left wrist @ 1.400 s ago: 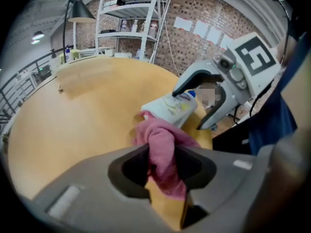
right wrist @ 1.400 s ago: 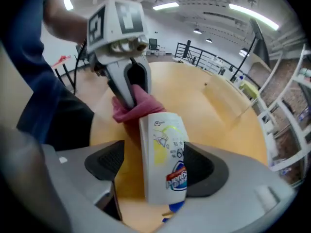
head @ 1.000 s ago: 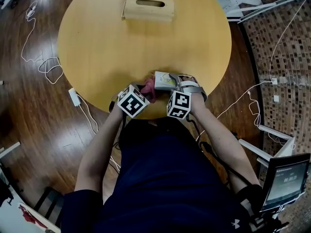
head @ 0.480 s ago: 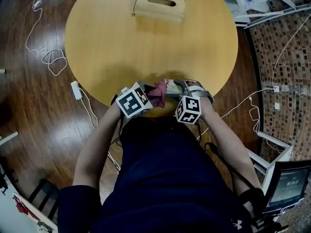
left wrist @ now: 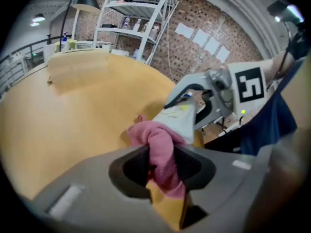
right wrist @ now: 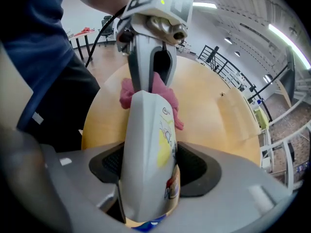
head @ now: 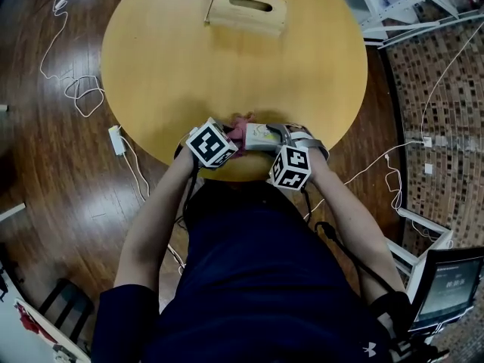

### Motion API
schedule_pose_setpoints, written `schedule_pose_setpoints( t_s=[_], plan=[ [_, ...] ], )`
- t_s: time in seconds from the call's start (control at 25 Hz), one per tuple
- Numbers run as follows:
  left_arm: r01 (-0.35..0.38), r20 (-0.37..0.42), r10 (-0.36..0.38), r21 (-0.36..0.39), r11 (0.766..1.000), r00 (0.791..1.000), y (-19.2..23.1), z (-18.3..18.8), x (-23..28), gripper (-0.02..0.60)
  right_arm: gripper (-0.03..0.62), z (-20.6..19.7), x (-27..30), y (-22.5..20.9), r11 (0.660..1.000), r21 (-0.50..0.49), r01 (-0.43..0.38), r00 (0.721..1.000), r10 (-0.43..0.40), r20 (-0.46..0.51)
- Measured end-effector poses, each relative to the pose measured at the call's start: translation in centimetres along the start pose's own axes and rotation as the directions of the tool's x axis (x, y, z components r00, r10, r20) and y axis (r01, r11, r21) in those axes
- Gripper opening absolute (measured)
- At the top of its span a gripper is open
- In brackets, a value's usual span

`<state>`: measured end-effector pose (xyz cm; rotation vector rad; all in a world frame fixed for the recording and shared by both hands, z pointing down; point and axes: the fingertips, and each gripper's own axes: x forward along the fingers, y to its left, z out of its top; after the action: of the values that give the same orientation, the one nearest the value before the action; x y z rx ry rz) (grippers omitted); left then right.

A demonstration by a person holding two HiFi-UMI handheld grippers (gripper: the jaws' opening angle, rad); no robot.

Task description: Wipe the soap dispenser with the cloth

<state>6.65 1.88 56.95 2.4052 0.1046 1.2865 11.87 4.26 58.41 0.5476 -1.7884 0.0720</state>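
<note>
1. Right gripper view gives the clearest look at the soap dispenser [right wrist: 148, 154]. It is a white bottle clamped between the pads of the right tongs [right wrist: 150, 171], pointing away from the camera above the near edge of the round wooden counter [right wrist: 214, 115].
2. Its label carries a yellow patch, thin line drawings and a red-and-blue strip at the near end. The print is too small to read.
3. Left gripper view shows what that view half hides: the left tongs [left wrist: 162, 166] are closed on a pink cloth [left wrist: 160, 144], whose bunched end lies against the bottle's far end.
4. The same view catches a black-and-white square marker on the cube [left wrist: 250, 84] of the right tongs.
5. Only the head view shows the wider layout. Both tongs sit side by side at the counter's near edge, and a slotted wooden box [head: 248, 7] stands at the far side.
6. White cables [head: 79, 97] trail over the dark wood floor [head: 60, 187], and a screen [head: 446, 282] at lower right shows figures that cannot be read.
</note>
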Motion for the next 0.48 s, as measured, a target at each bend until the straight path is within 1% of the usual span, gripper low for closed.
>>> schedule_pose_setpoints(
  t_s=[0.08, 0.16, 0.2, 0.24, 0.32, 0.4, 0.48],
  plan=[
    [0.047, -0.003, -0.047, 0.057, 0.997, 0.999, -2.3, 0.1, -1.0, 0.127, 0.308, -0.3, 0.0, 0.1, 1.0, -0.021, -0.003, 1.0, 0.003, -0.007],
    [0.099, 0.019, -0.102, 0.106, 0.989, 0.995, -4.4, 0.2, -2.0, 0.13, 0.308, -0.7, 0.0, 0.1, 1.0, -0.027, -0.001, 1.0, 0.001, -0.006],
    [0.116, 0.04, -0.121, 0.116, 0.987, 0.992, -5.0, 0.4, -2.3, 0.13, 0.308, -0.8, 0.0, 0.1, 1.0, -0.024, 0.0, 1.0, 0.0, -0.002],
    [0.117, 0.057, -0.124, 0.114, 0.986, 0.991, -5.0, 0.7, -2.5, 0.132, 0.308, -0.8, 0.0, 0.0, 1.0, -0.018, 0.002, 1.0, -0.002, 0.001],
    [0.074, 0.055, -0.079, 0.089, 0.993, 0.995, -3.8, 0.9, -1.8, 0.132, 0.308, -0.8, 0.0, -0.1, 1.0, -0.006, 0.007, 1.0, -0.007, 0.006],
    [0.019, 0.011, -0.019, 0.056, 0.998, 1.0, -1.9, 0.8, -0.5, 0.133, 0.308, -0.9, 0.1, -0.2, 1.0, -0.002, 0.015, 1.0, -0.015, 0.005],
    [-0.046, -0.03, 0.047, 0.04, 0.998, 0.998, 0.1, 0.8, 0.8, 0.133, 0.308, -0.8, 0.1, -0.4, 1.0, -0.005, 0.023, 1.0, -0.023, 0.004]
  ],
)
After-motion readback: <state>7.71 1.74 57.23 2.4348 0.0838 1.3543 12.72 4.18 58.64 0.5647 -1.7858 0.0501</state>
